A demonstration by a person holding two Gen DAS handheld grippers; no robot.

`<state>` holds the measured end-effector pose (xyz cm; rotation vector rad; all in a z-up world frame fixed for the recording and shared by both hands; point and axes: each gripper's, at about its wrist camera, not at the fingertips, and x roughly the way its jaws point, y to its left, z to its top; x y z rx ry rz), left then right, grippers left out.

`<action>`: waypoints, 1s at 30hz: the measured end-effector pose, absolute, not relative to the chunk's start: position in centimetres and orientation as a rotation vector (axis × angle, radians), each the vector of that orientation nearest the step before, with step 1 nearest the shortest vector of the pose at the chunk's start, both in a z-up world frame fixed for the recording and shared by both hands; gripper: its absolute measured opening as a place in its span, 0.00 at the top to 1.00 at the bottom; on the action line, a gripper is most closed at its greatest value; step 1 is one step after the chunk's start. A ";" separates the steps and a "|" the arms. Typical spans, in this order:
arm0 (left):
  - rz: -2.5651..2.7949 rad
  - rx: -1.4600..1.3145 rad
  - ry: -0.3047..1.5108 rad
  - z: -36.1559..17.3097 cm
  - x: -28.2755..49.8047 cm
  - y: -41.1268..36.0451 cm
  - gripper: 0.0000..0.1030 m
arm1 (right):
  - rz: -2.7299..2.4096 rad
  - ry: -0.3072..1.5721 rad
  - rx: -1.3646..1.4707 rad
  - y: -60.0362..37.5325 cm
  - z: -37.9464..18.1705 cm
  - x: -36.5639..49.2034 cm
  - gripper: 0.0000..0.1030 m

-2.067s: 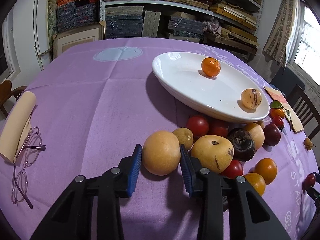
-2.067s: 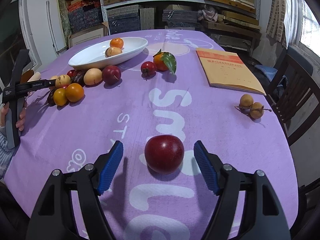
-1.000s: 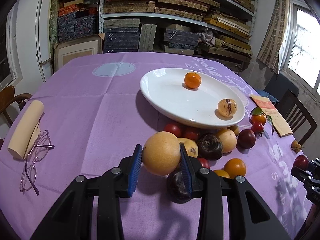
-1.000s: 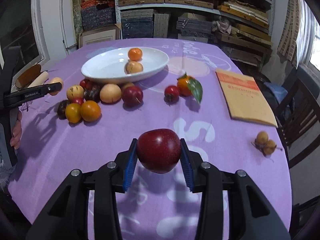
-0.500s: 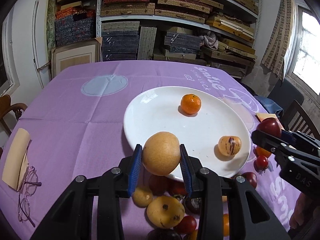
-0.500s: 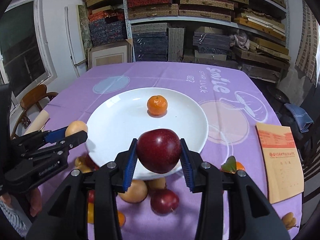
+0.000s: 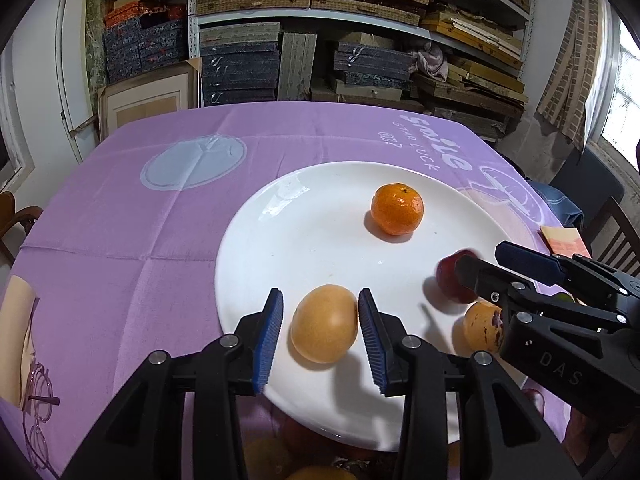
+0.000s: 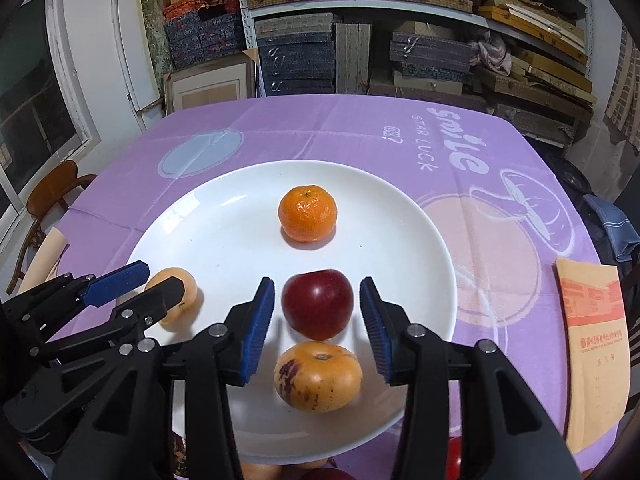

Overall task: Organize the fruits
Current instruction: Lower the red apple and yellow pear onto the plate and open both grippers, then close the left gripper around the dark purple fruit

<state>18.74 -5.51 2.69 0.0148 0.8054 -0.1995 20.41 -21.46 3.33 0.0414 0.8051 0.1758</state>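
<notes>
A white plate (image 7: 312, 240) (image 8: 224, 240) lies on the purple tablecloth. My left gripper (image 7: 320, 340) is open, its pads either side of a tan round fruit (image 7: 324, 328) that rests on the plate's near part. My right gripper (image 8: 318, 328) is open around a dark red apple (image 8: 318, 304) that sits on the plate; it also shows in the left wrist view (image 7: 450, 280). A tangerine (image 7: 397, 209) (image 8: 308, 213) lies farther back on the plate. A speckled orange-yellow fruit (image 8: 318, 376) (image 7: 480, 326) lies near the front rim.
More fruits (image 7: 304, 468) (image 8: 332, 470) lie on the cloth under the plate's near rim. A tan booklet (image 8: 596, 344) lies to the right. Glasses (image 7: 38, 412) and a beige roll (image 7: 16, 328) lie at the left. Shelves of boxes stand behind the table.
Both grippers have lowered over the plate and opened. The tan fruit and the red apple were let go and now rest on the plate.
</notes>
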 end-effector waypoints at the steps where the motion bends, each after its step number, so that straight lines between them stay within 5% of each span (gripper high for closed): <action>1: -0.204 0.015 0.805 2.7 18.7 -5.5 0.61 | 0.175 0.801 0.038 -21.5 3.4 20.4 0.53; 12: -0.199 -0.053 0.772 4.9 16.3 -2.7 0.54 | 0.158 0.665 0.074 -23.9 7.4 14.9 0.53; 17: -0.155 -0.084 0.744 5.5 12.9 0.4 0.44 | 0.101 0.594 0.083 -26.2 7.8 9.6 0.42; 24: -0.095 -0.146 0.779 2.7 7.5 3.9 0.42 | 0.090 0.584 0.159 -27.4 4.3 3.5 0.38; 30: -0.101 -0.119 0.772 1.5 4.2 3.6 0.34 | 0.083 0.556 0.095 -25.8 2.7 1.0 0.21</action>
